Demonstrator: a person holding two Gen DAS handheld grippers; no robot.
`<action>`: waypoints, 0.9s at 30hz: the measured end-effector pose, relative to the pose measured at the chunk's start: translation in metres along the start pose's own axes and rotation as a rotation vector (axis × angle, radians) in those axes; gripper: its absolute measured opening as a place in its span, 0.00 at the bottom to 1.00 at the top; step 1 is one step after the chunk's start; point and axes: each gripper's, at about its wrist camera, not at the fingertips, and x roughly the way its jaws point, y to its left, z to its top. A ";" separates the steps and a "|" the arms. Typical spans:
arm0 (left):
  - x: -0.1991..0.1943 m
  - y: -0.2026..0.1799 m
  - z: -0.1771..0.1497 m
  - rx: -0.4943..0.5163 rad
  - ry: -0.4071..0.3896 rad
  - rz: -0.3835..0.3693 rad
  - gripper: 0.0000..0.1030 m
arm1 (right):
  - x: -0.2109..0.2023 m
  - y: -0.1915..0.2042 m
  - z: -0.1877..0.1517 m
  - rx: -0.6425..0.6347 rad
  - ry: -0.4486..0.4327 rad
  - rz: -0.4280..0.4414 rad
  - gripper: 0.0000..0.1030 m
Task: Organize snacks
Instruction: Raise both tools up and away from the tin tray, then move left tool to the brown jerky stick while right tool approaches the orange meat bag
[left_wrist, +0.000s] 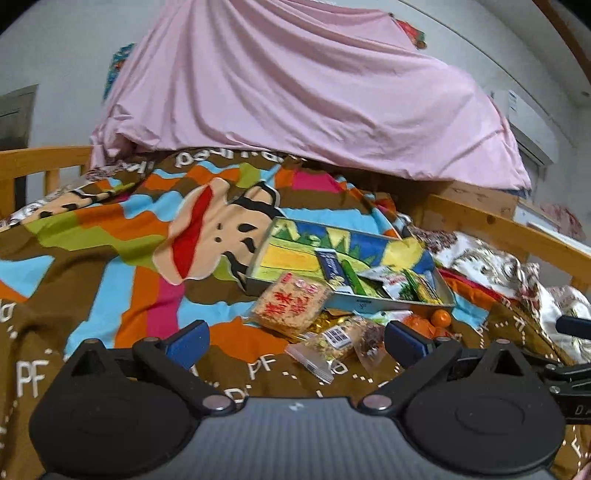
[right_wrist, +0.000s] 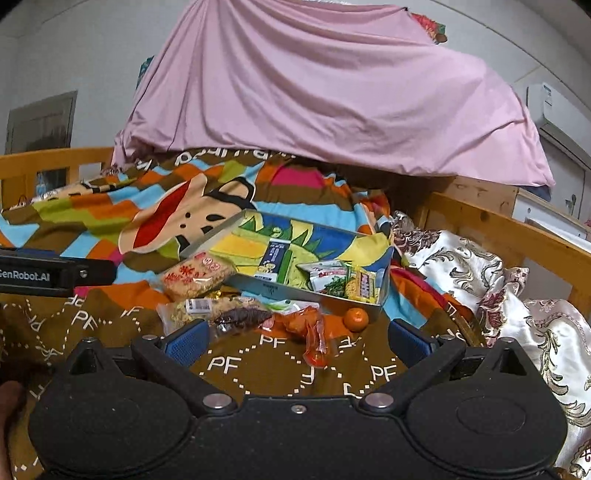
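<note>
Snack packets heaped on bedspread (right_wrist: 280, 369) just past both grippers, near side of tray (left_wrist: 362, 303); some already inside tray
- left gripper (left_wrist: 295, 341): fingers wide apart, empty
- right gripper (right_wrist: 295, 341): fingers wide apart, empty
- orange wrapper (right_wrist: 314, 332) at 12 o'clock of right gripper: light, crinkly, slippery film; pinch body, not tail
- rice cracker pack (left_wrist: 290, 304): light, brittle; grip across edges gently
- tangerine (right_wrist: 356, 318) at 1 o'clock: round, likely to roll
- bedspread soft, uneven
- far: pink sheet (right_wrist: 332, 92), wooden bed rail (right_wrist: 517, 236), white wall
</note>
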 end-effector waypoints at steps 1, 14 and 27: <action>0.003 -0.001 0.000 0.010 0.003 -0.013 1.00 | 0.001 0.001 0.000 -0.006 0.006 0.000 0.99; 0.032 -0.003 0.001 0.010 0.027 -0.115 1.00 | 0.046 -0.037 0.012 0.115 0.103 0.019 0.99; 0.086 -0.043 0.003 0.247 0.124 -0.299 1.00 | 0.127 -0.073 0.006 -0.038 0.155 0.166 0.99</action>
